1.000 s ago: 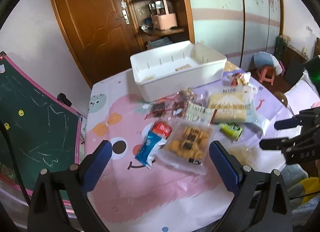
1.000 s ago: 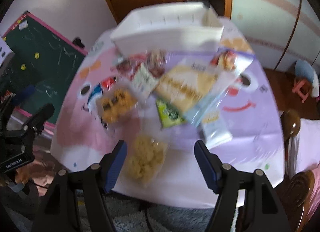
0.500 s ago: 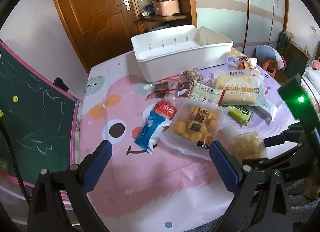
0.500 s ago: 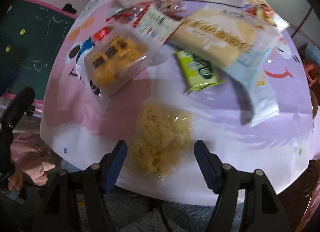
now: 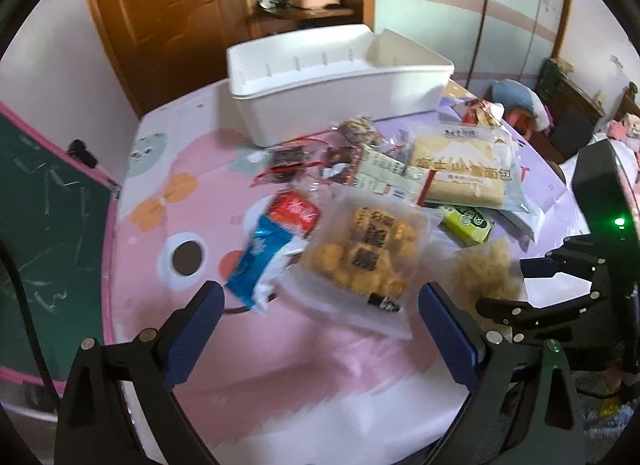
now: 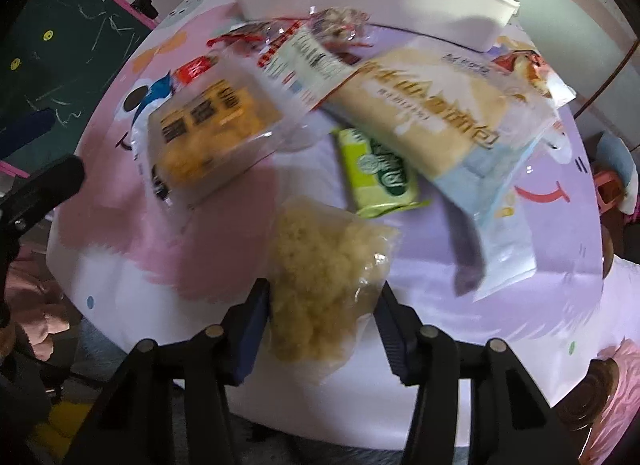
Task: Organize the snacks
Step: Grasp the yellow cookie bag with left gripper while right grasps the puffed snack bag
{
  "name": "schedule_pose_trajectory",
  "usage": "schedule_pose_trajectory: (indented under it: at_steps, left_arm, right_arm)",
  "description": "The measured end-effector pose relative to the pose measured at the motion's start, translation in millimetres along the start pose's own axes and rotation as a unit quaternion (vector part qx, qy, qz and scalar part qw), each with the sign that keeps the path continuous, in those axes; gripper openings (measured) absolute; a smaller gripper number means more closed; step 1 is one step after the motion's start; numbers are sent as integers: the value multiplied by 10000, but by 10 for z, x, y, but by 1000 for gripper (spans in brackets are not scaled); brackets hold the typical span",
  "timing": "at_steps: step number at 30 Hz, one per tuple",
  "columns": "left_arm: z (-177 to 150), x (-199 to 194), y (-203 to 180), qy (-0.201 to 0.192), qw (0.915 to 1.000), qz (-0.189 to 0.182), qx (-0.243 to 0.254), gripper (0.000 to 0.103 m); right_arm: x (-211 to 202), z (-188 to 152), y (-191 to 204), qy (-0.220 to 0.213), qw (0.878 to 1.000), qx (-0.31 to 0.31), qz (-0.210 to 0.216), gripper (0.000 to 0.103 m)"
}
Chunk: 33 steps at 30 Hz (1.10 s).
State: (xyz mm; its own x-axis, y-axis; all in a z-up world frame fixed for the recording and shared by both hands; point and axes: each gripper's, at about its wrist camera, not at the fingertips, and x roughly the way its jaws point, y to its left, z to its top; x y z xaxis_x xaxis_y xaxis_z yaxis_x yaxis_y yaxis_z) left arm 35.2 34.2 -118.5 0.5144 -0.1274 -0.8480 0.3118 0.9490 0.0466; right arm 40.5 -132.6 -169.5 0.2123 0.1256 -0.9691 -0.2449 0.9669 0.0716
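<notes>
From the left wrist view, the white rectangular plastic bin (image 5: 340, 77) stands at the far side of the bench (image 5: 280, 377) with its pink cartoon-print cover, and what shows of its inside looks empty, so I judge the sorting has barely begun. Every snack I can see lies loose in front of it: a blue-and-red foil packet (image 5: 272, 249), a clear pack of golden squares with black labels (image 5: 368, 253), a large cream-coloured bread bag (image 5: 460, 173), a small green packet (image 5: 466, 223) and several small wrapped sweets (image 5: 312, 157) just before the bin. The left gripper (image 5: 320, 329) hangs over the near packs with its jaws spread wide and nothing between them.

From the right wrist view, the right gripper (image 6: 320, 329) points steeply down over a clear bag of pale yellow crumbly snack (image 6: 324, 281) near the bench's front edge. Its jaws are closing with the bag between them, the pads at the bag's sides; whether they already press it firmly I cannot say. The bag rests on the bench. Everything is yet to go in the bin.
</notes>
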Motion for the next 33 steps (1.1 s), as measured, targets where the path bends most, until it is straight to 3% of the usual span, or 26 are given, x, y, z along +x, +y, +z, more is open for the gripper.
schedule_pose_trajectory:
  at_steps: [5, 13, 18, 25, 27, 33]
  left_arm:
    - [150, 329, -124, 309, 9992, -133, 224, 97]
    - [298, 758, -241, 901, 9938, -334, 565, 97]
    - [334, 975, -340, 1193, 9893, -257, 801, 97]
    - [363, 1195, -395, 1397, 9861, -5, 899, 93]
    - [371, 1164, -415, 1311, 9871, -2, 918, 82]
    - [315, 1053, -386, 1246, 9901, 80, 641, 78]
  right_arm:
    - [5, -14, -173, 7, 9994, 121, 318, 52]
    - [-9, -65, -378, -83, 9988, 205, 434, 51]
    - [24, -78, -451, -51, 9972, 342, 660, 51]
    - [38, -82, -446, -84, 9971, 317, 693, 51]
    - [23, -94, -451, -97, 9971, 301, 692, 51]
    - [-10, -89, -351, -183, 9978, 132, 624, 44]
